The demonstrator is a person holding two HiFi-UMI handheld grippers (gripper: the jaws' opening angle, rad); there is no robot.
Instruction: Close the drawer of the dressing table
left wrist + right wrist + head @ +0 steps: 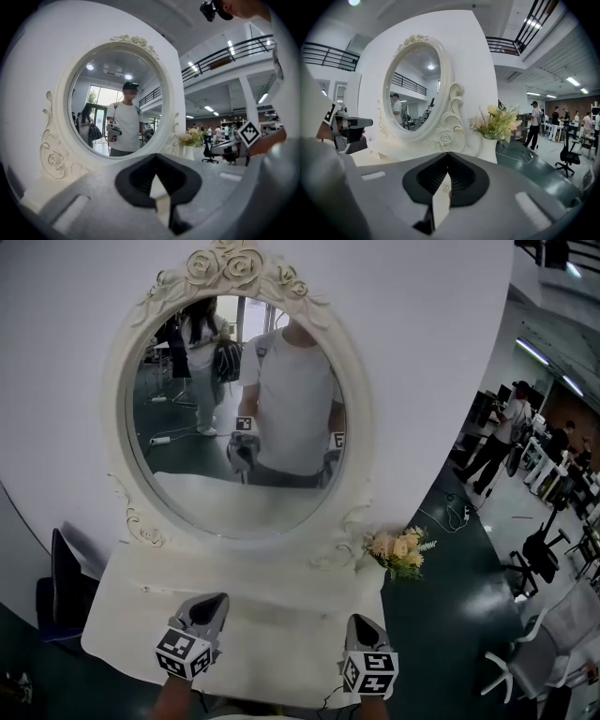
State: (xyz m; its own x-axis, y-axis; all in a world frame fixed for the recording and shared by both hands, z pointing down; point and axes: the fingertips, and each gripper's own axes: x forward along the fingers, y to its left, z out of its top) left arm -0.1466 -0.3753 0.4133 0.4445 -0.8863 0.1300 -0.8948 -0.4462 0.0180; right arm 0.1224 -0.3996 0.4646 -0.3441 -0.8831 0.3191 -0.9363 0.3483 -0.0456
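— Where is the dressing table?

— Straight ahead of me. The white dressing table [122, 615] stands against a white wall [431, 352]. Its oval mirror [234, 399], set in a carved frame with roses on top, rises from the back of the tabletop.

— And the drawer?

— I can't make it out. The table's front falls below the bottom edge of the head view, under my two grippers, and both gripper views look over the tabletop at the mirror.

— What are your grippers doing?

— My left gripper [211, 607] hangs over the front of the tabletop towards its left side, and my right gripper [362, 624] towards its right. The two are well apart. On each the jaws are pressed together with nothing between them, and neither touches the table.

— Anything else on the table?

— A bunch of pale yellow flowers [398, 551] in a white vase [490, 146] at the right end, just beside the mirror's frame. A dark chair [61, 587] stands by the table's left end, and people [497, 442] are standing further off to the right
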